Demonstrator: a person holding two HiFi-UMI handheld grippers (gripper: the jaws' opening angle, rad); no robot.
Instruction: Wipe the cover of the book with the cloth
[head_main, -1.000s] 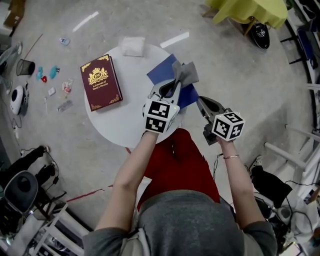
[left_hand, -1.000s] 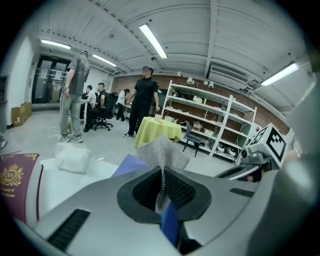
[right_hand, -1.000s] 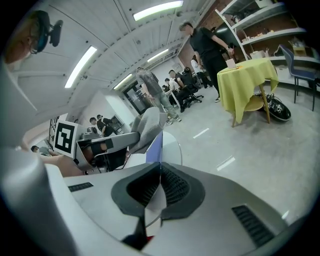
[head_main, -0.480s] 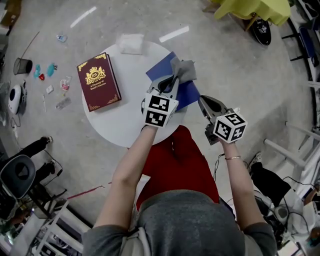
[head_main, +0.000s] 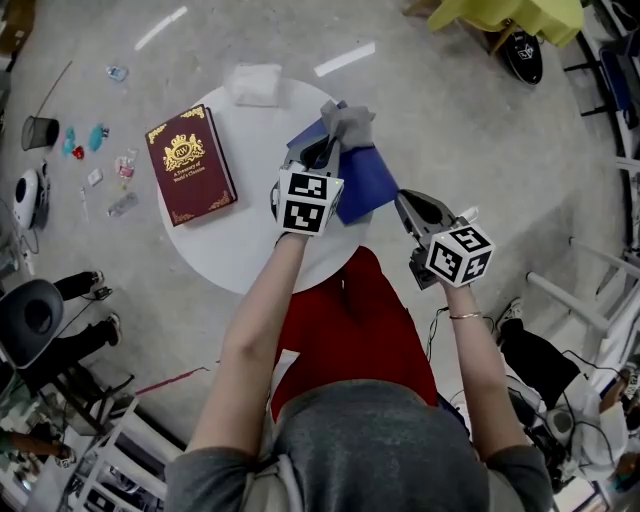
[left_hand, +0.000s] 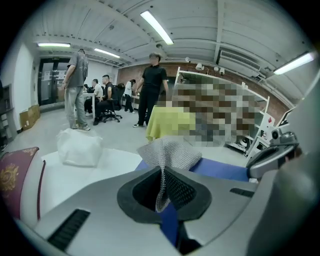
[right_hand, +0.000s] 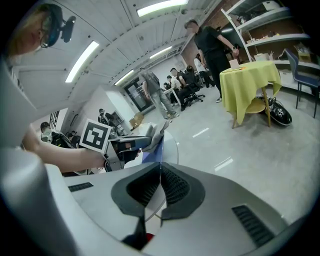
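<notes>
Left gripper (head_main: 322, 152), pinching the cloth (head_main: 349, 124), is now nearer the book (head_main: 190, 163) at its 9 o'clock, so wiping looks imminent; right gripper (head_main: 405, 206) stays pressed together.

The cloth (left_hand: 170, 152) is a coarse grey open weave, matt. The book (head_main: 190, 165) has a smooth maroon cover with shiny gold stamping, the table (head_main: 240, 245) is smooth matt white, and the blue sheet (head_main: 368, 185) looks flat and matt. The left gripper (left_hand: 162, 175) has a smooth matt grey plastic shell and black ribbed rubbery pads (left_hand: 181, 190); the floor (head_main: 480, 130) is polished grey concrete with glare.
</notes>
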